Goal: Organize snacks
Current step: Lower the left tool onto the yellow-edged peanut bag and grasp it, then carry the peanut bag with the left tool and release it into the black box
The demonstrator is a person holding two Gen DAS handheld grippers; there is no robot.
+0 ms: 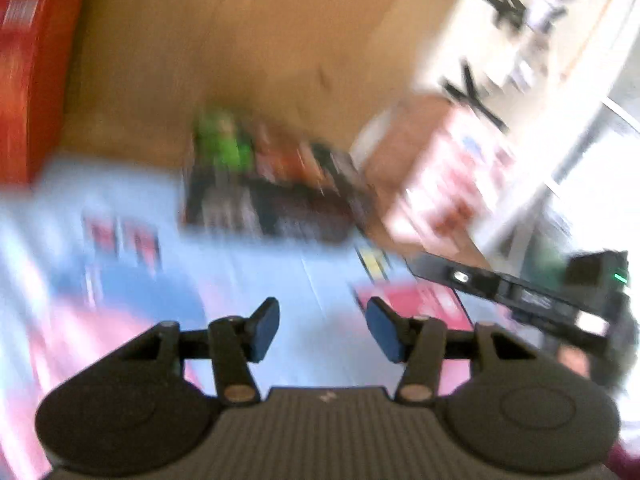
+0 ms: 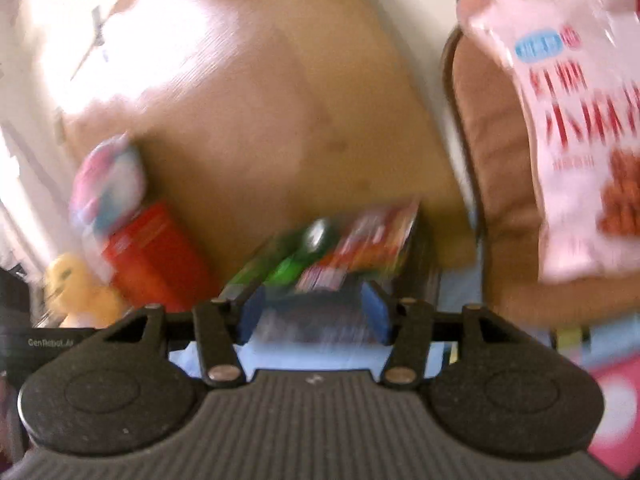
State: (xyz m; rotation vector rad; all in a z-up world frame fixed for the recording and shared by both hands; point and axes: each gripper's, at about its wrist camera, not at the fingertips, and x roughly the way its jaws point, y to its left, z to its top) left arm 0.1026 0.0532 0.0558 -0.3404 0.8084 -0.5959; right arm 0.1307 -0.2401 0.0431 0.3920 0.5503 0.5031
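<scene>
Wooden bench [image 2: 248, 128], both views motion-blurred; dark snack box [image 1: 276, 200] with green and red print, lying on pale blue packaging [image 1: 132, 208]; contents unreadable. Left tool [image 1: 322, 328]: jaws apart, nothing between. Right tool [image 2: 314, 314]: jaws apart, straddling the same box, contact unclear. Pink snack bag [image 2: 568, 120] on brown chair [image 2: 500, 200]; red carton [image 2: 156, 256] at left.

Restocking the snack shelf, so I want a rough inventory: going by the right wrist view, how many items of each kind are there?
Boxes: 2, the dark box between the right gripper fingers and the red box
Bags: 2, the pink bag and the round packet
Soft toys: 1, the yellow toy
Total: 5. Blur may hide more.
</scene>
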